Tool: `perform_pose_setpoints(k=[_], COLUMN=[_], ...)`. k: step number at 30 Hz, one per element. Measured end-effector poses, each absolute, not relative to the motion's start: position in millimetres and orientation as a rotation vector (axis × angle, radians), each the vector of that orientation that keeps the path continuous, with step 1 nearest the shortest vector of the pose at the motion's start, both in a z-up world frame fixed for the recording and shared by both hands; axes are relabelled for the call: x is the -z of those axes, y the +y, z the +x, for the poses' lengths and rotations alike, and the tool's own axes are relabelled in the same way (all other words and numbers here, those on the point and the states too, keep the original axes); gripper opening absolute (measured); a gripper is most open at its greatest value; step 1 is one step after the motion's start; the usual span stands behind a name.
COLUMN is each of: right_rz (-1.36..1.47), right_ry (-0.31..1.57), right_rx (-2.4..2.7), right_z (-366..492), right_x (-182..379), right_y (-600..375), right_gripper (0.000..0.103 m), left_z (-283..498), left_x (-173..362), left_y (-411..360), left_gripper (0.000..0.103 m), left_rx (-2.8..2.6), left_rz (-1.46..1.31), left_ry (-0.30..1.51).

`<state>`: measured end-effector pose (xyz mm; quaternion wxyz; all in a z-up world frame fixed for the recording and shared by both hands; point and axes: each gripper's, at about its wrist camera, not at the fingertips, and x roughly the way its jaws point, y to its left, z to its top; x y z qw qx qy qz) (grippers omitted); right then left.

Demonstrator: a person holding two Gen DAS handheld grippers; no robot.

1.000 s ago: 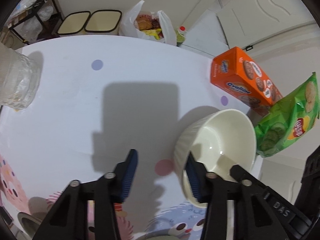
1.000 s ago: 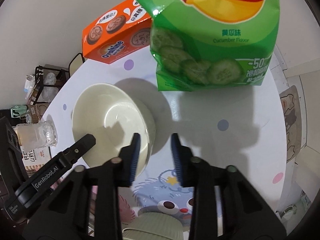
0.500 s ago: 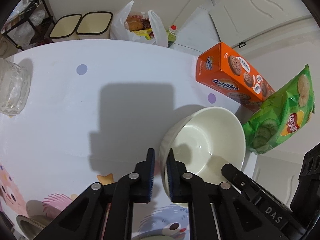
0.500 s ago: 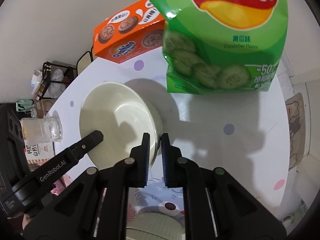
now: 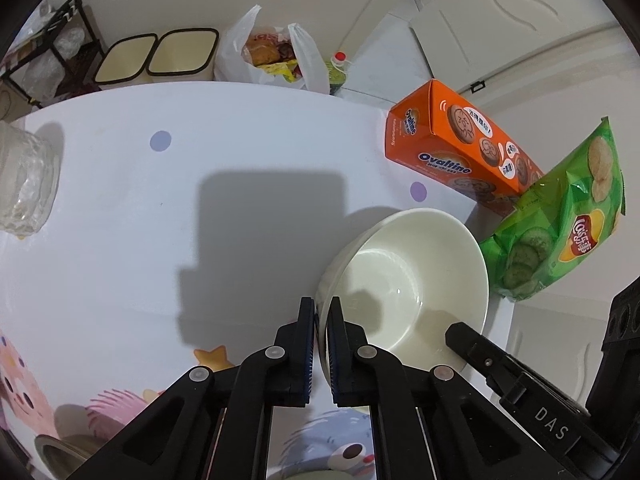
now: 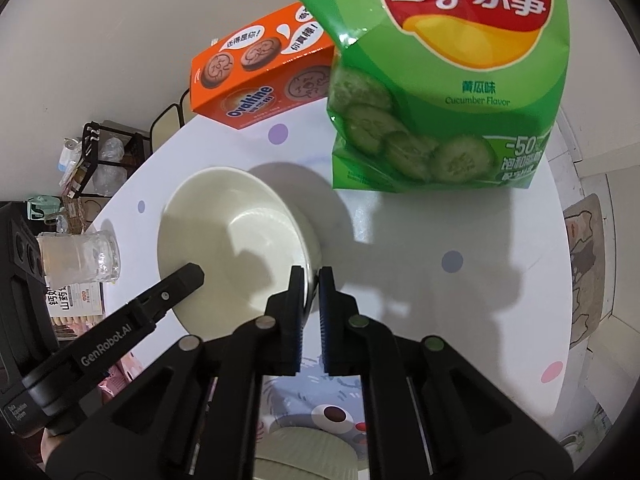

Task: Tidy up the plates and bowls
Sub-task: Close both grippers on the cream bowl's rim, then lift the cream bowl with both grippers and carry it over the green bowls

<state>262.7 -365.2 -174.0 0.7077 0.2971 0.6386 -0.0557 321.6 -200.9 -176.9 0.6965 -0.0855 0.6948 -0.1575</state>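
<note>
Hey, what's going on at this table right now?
A person is holding a cream bowl with two handheld grippers. The left gripper and the right gripper are each shut on opposite sides of its rim. The bowl sits on the white table, near an orange biscuit box and a green chip bag.
</note>
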Motion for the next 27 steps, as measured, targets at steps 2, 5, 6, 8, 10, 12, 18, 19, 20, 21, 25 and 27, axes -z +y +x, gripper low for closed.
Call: perform_pose_setpoints(k=[2, 5, 6, 8, 10, 12, 18, 19, 20, 21, 25, 27], right_rz=[0.671, 0.666, 0.664, 0.657, 0.651, 0.644, 0.605, 0.599, 0.592, 0.584, 0.567, 0.552], right_ry=[1.419, 1.419, 1.416, 1.412, 1.408, 1.402, 1.387, 1.383, 1.379, 1.376, 1.36, 1.354], right_rx=[0.123, 0.116, 0.116, 0.111, 0.108, 0.102, 0.085, 0.081, 0.078, 0.075, 0.051, 0.041], right_z=[263.0, 260.3, 259.6, 258.2, 255.2, 252.1, 234.5, 229.8, 226.3, 222.9, 205.2, 196.4], right_x=[174.0, 170.1, 168.2, 163.3, 156.6, 150.0, 126.1, 121.0, 117.1, 112.8, 94.7, 87.2], right_y=[-361.2, -361.1, -361.3, -360.4, -357.9, -355.2, -344.7, -343.1, -341.9, -340.7, -332.1, -328.1], right_gripper=[0.008, 0.008, 0.008, 0.008, 0.008, 0.008, 0.008, 0.008, 0.008, 0.008, 0.008, 0.008], left_z=[320.3, 316.9, 315.3, 312.6, 308.0, 301.3, 279.4, 275.3, 270.7, 264.4, 241.1, 228.1], left_x=[175.7, 169.8, 167.2, 163.5, 157.0, 149.0, 121.7, 116.9, 112.2, 105.5, 86.1, 78.1], left_y=[-199.4, -196.8, -195.4, -192.7, -188.8, -185.5, -177.6, -176.6, -175.3, -172.1, -164.1, -159.4], left_gripper=[0.005, 0.005, 0.005, 0.005, 0.005, 0.005, 0.004, 0.004, 0.005, 0.005, 0.005, 0.005], left_rx=[0.349, 0.352, 0.35, 0.348, 0.348, 0.348, 0.357, 0.357, 0.358, 0.355, 0.347, 0.341], left_rz=[-0.194, -0.2, -0.203, -0.21, -0.216, -0.216, -0.206, -0.202, -0.2, -0.201, -0.19, -0.187], left_ry=[1.553, 1.548, 1.544, 1.542, 1.535, 1.526, 1.506, 1.501, 1.497, 1.489, 1.467, 1.457])
